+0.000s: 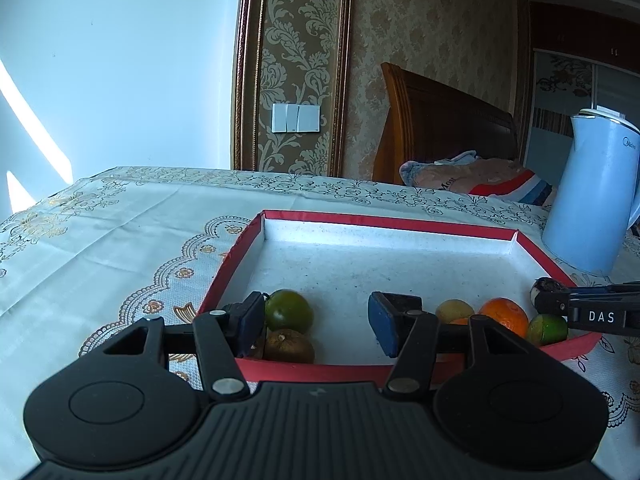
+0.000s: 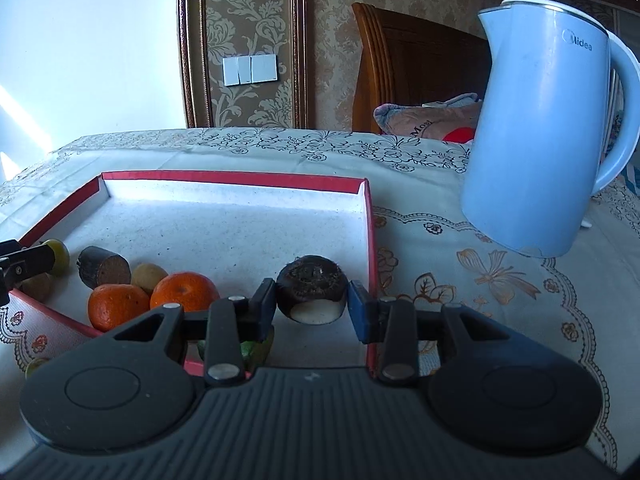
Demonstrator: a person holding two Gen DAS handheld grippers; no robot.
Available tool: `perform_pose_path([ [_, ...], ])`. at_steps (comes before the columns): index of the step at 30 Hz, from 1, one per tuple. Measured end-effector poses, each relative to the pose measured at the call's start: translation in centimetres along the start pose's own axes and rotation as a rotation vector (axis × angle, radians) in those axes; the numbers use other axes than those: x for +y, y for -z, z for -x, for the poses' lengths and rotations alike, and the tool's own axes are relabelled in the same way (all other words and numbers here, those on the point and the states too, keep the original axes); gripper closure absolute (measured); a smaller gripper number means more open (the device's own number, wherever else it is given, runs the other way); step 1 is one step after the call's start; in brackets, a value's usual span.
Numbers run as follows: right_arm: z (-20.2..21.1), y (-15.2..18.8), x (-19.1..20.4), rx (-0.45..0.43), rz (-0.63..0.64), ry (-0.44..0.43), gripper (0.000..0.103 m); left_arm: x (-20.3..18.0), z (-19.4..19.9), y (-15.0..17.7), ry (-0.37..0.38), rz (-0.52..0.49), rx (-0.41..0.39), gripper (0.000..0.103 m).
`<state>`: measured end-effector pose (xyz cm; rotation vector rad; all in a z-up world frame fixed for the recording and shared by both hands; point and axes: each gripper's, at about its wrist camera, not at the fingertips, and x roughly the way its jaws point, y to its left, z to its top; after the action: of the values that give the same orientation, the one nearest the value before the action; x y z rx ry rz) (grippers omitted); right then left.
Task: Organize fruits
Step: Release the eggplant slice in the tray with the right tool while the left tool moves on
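On the table with the flowery cloth, a tall blue kettle stands at 2 o'clock from the red tray. Inside the tray's near end lie two oranges, a green fruit and a brown one.

The right gripper sits around a dark, half-peeled round fruit. Its fingers look spread, maybe just touching; I cannot tell if they squeeze. The left gripper is wide apart and holds nothing, with the green fruit at its 10 o'clock.

To do this well, I think the right one should close softly on the fruit's middle, so it does not roll.
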<state>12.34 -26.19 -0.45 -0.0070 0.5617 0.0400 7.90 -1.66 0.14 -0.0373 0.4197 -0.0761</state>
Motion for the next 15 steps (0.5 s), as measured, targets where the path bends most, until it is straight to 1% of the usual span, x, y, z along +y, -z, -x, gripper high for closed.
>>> perform_pose_path([
  [2,-0.2,0.2,0.2,-0.015,0.014,0.006,0.066,0.1,0.2,0.0,-0.006,0.005,-0.006,0.035],
  [7,0.0,0.2,-0.1,-0.024,-0.004,-0.007,0.066,0.1,0.5,-0.1,-0.008,0.007,-0.015,0.035],
  [10,0.4,0.2,-0.4,-0.024,-0.032,-0.019,0.065,0.1,0.9,0.0,-0.004,0.002,-0.018,0.035],
  [13,1.7,0.3,-0.8,-0.060,-0.065,-0.030,0.063,0.2,2.0,0.4,0.011,0.006,-0.025,0.034],
  [15,2.9,0.4,-1.0,-0.090,-0.087,-0.048,0.055,-0.1,3.1,0.8,0.036,-0.011,-0.032,0.026],
])
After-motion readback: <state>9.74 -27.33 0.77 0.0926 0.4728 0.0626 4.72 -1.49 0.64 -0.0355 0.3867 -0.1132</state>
